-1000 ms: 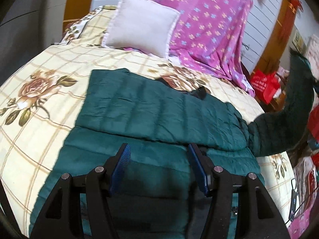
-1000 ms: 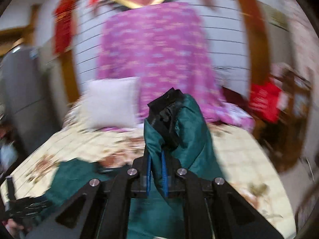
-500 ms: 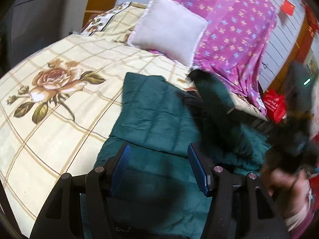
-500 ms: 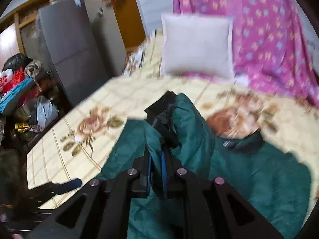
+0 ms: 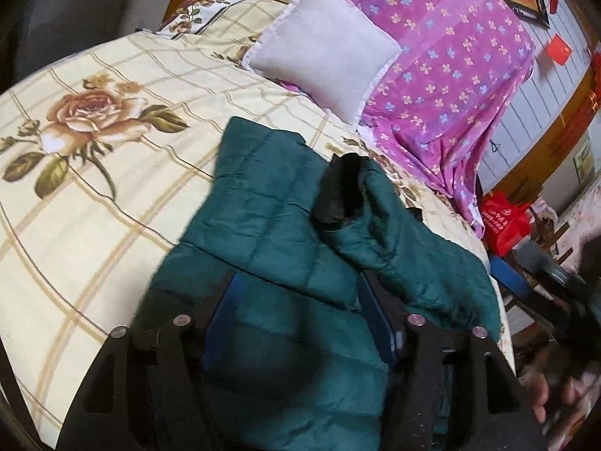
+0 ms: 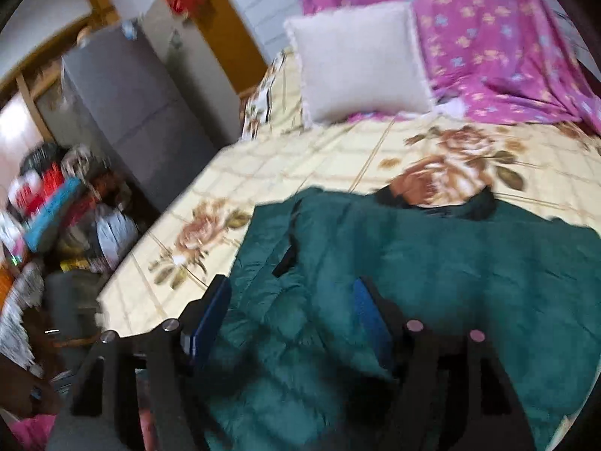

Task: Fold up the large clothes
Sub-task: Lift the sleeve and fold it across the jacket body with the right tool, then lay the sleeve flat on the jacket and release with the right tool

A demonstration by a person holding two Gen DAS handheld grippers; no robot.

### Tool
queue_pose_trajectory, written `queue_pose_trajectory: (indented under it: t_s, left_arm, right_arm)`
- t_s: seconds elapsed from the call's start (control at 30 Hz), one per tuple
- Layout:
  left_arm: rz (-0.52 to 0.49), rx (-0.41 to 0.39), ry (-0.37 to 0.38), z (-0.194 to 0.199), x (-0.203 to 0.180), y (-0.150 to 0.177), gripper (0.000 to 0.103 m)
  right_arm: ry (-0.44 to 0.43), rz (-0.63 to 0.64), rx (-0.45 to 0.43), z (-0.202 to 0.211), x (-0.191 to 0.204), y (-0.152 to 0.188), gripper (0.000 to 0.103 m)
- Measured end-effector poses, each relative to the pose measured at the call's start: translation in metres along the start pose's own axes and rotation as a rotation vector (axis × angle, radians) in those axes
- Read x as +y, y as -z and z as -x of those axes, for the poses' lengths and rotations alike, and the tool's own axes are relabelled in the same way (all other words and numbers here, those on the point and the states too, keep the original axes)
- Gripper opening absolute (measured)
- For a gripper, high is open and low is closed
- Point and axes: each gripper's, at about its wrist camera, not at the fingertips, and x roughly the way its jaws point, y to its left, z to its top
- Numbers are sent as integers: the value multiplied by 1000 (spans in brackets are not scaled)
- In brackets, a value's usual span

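Observation:
A dark green quilted jacket [image 5: 270, 233] lies on the bed with both sleeves folded across its body. The right sleeve [image 5: 394, 240] with its black cuff [image 5: 340, 191] lies on top. My left gripper [image 5: 300, 300] is open and empty just above the jacket's lower part. In the right wrist view the jacket [image 6: 432, 255] lies flat, its black collar [image 6: 450, 203] toward the pillow. My right gripper [image 6: 291, 308] is open and empty above the jacket's left side.
The bed has a cream sheet with roses [image 5: 94, 112]. A white pillow [image 5: 326, 64] and a purple flowered blanket [image 5: 450, 56] lie at its head. A grey cabinet [image 6: 127, 112] and a pile of clutter [image 6: 56, 206] stand left of the bed. A red bag [image 5: 503, 221] is on the right.
My right gripper carried the right sleeve across the jacket, opened and let it go. The sleeve now lies on the jacket. My left gripper stayed open and shifted slightly.

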Motion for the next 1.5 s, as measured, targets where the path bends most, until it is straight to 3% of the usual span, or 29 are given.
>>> queue_pose_trajectory:
  t_s: [0.1, 0.33, 0.37, 0.4, 0.43, 0.47, 0.53, 0.7, 0.8, 0.9, 0.93, 1.03, 1.17, 1.27, 1.37, 1.5]
  left_arm:
    - [21, 21, 5, -14, -9, -8, 48]
    - [52, 87, -120, -81, -30, -20, 46]
    - [46, 68, -119, -84, -32, -22, 40]
    - [29, 55, -112, -84, -34, -24, 12]
    - [-6, 54, -102, -84, -39, -27, 0]
    - [-40, 52, -123, -82, -44, -30, 0]
    - [-80, 9, -128, -69, -46, -34, 0]
    - [-57, -27, -140, -50, -18, -30, 0]
    - [-50, 6, -163, -58, -2, -30, 0]
    - [-5, 14, -131, -50, 4, -36, 1]
    - [-10, -1, -146, -45, 2, -39, 15]
    - [-52, -82, -160, -27, -8, -46, 37]
    - [-126, -115, -173, -37, -29, -54, 39]
    - [-168, -78, -207, -63, -37, -55, 39]
    - [-211, -8, -299, -98, -32, -52, 39]
    - [-212, -3, -293, -108, -24, -46, 42]
  right_arm:
    - [117, -54, -70, 51, -27, 9, 88]
    - [296, -247, -165, 120, -109, 37, 89]
    - [334, -261, -170, 124, -118, 38, 89]
    - [383, -270, -173, 126, -127, 38, 89]
    - [426, -276, -169, 126, -136, 37, 88]
    - [450, -275, -162, 123, -143, 35, 83]
    - [452, -258, -131, 109, -149, 30, 60]
    - [440, -172, -42, 48, -137, 24, 60]
    - [449, -162, 78, -6, -140, 29, 61]
    - [492, -109, 84, -11, -133, 26, 61]
    - [487, -110, 81, -5, -131, 24, 61]
    - [468, -146, 15, 19, -130, 16, 62]
    - [510, -141, -12, 18, -131, -1, 71]
    - [523, -126, -3, -1, -131, -12, 71]
    - [534, -98, 35, -32, -133, -15, 72]
    - [610, -14, 76, -64, -133, -2, 80]
